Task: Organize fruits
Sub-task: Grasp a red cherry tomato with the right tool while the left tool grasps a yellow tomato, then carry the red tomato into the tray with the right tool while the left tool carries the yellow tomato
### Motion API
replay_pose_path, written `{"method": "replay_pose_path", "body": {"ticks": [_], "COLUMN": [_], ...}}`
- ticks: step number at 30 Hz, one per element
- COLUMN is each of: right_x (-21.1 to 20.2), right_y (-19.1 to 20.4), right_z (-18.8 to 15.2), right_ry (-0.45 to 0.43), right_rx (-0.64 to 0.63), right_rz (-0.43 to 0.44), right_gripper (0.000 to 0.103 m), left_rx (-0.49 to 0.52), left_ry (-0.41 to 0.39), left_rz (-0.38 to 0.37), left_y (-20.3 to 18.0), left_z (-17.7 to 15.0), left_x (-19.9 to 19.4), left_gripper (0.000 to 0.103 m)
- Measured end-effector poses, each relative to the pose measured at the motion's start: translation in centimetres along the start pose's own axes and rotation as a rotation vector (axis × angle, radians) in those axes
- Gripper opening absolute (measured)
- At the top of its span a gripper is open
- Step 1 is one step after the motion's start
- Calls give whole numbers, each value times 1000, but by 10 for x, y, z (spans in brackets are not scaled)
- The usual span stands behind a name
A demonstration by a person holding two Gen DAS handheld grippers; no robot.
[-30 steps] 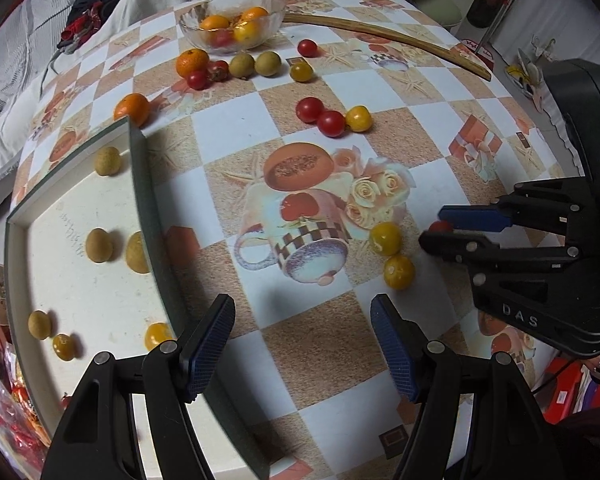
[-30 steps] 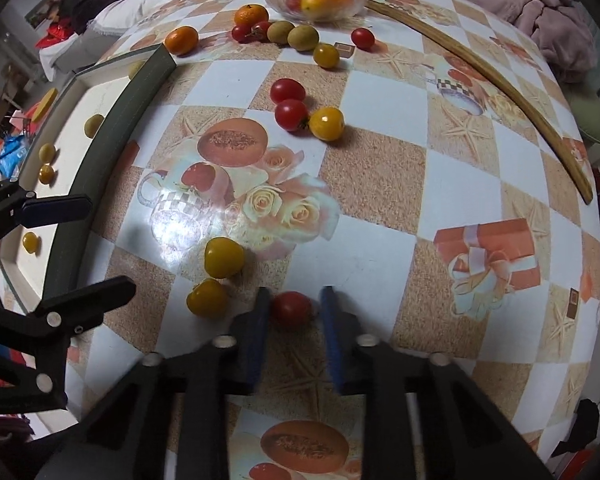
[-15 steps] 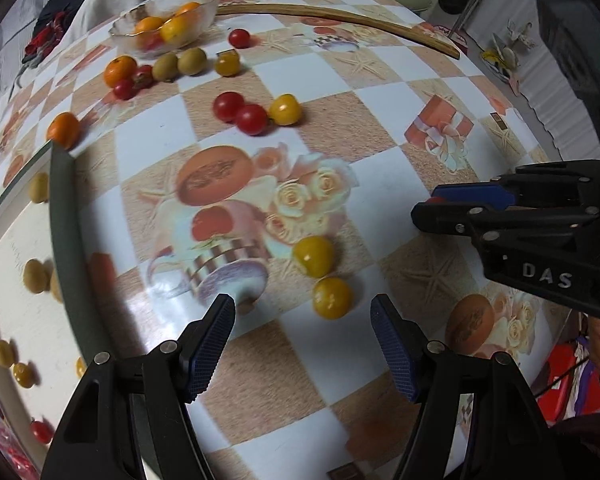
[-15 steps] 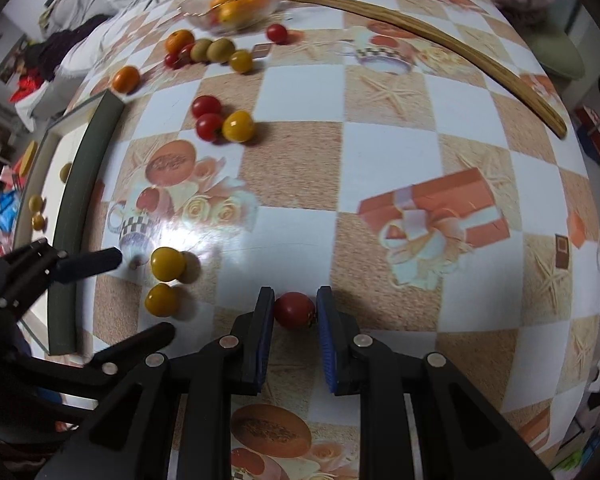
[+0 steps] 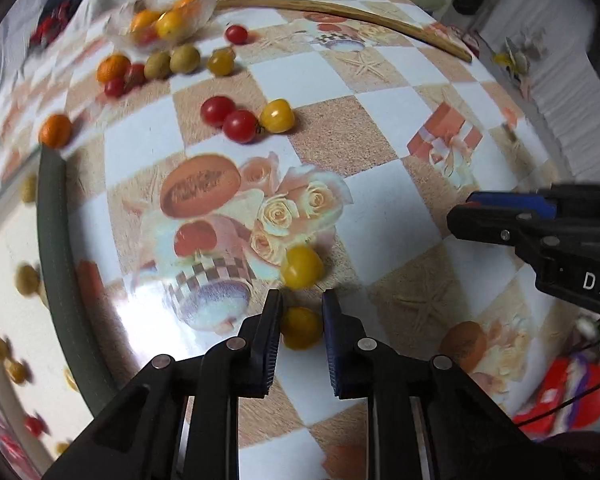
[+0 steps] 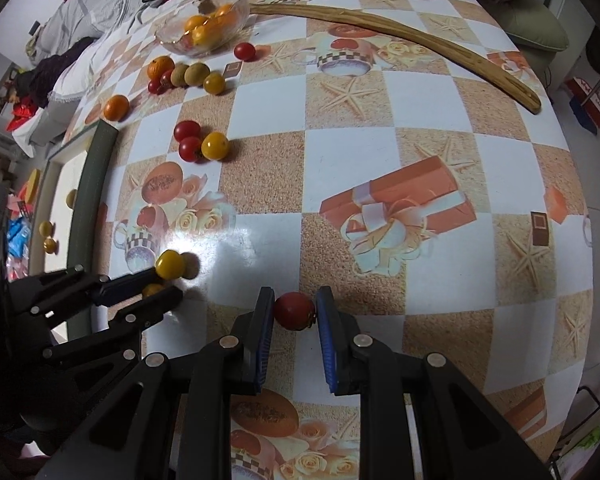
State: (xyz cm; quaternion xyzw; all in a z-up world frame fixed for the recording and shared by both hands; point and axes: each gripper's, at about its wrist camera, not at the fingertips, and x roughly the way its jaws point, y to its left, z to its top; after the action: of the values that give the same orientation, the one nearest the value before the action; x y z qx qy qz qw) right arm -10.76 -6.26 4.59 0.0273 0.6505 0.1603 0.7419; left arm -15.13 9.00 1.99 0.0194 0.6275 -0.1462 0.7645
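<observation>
The left gripper [image 5: 301,330] is clamped on a yellow cherry tomato [image 5: 301,328], both blue pads pressed against its sides just above the checkered tablecloth [image 5: 380,136]. A second yellow tomato [image 5: 302,266] lies just beyond the fingertips, apart from the held one. The right gripper [image 6: 295,312] grips a red cherry tomato [image 6: 295,310] between its pads, low over the cloth near the table's front edge. Further out, 2 red tomatoes [image 5: 228,118] and 1 yellow one [image 5: 277,115] sit touching in a row. Beyond them a cluster of an orange citrus fruit [image 6: 160,67], small red tomatoes, 2 greenish-brown fruits [image 6: 190,74] and a yellow tomato lies near a glass bowl [image 6: 204,28] holding orange and yellow fruit. A lone orange fruit [image 6: 116,107] rests by the corner of the green-rimmed tray [image 5: 54,248], which holds several small yellow fruits, blurred in the left view. A long curved wooden stick [image 6: 400,34] lies across the far side of the table.
</observation>
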Motion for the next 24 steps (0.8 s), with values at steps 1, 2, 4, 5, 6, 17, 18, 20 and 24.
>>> {"method": "replay_pose_path", "body": {"ticks": [1, 2, 4, 5, 6, 17, 18, 20, 24], "right_x": [-2, -3, -6, -8, -8, -24, -26, -26, -20], "right_y": [0, 1, 2, 2, 4, 44, 52, 67, 104], "right_z": [1, 2, 3, 4, 5, 23, 27, 32, 40], "right_ry": [0, 2, 4, 6, 8, 38, 38, 33, 25], "right_rx": [1, 0, -6, -10, -14, -136, -141, -152, -161], "right_rz": [4, 8, 18, 26, 32, 97, 107, 117, 122], "right_gripper": [24, 24, 24, 24, 24, 24, 24, 24, 24], "left_rx": [-29, -47, -75, -84, -94, -250, -262, -281, -292], "left_ry": [2, 2, -1, -2, -5, -55, -63, -83, -105], "left_rz": [-20, -26, -23, -19, -11, 60, 60, 66, 69], "left_y": [4, 7, 13, 15, 18, 60, 69, 88, 127], "left_z": [0, 0, 0, 0, 0, -2, -3, -3, -5], "left_x": [-3, -6, -15, -19, -24, -76, -82, -90, -99], "left_gripper": [22, 22, 22, 22, 22, 22, 22, 22, 22]}}
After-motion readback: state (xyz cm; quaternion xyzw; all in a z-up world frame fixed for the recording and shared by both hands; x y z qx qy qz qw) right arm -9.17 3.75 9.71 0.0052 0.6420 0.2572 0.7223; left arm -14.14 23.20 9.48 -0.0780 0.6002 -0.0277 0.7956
